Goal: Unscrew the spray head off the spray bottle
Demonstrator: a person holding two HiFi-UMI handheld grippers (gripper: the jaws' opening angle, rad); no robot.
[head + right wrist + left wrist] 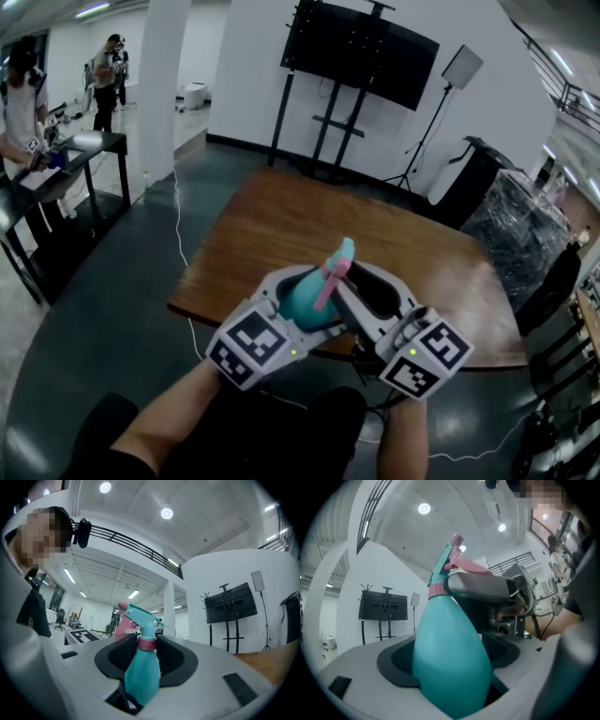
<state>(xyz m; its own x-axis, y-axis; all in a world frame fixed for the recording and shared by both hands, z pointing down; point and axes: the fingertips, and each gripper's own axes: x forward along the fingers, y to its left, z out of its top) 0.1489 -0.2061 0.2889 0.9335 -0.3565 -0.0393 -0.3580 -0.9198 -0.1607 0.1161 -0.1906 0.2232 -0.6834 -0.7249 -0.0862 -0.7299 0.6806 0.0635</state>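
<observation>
Left gripper [298,287]: pale grey shell, black inner lining.
Right gripper [380,283]: same grey shell and black lining.
Marker cubes [248,349]: white faces, black square patterns, small green light.
Clothing [272,424]: dark; forearms unsleeved.

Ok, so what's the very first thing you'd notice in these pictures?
The teal plastic spray bottle with its pink trigger jumps out first. It is right in the middle, sitting between the jaws of the left gripper and the right gripper. Beyond it there is a brown wooden table, and further back a big black screen on a stand.
</observation>
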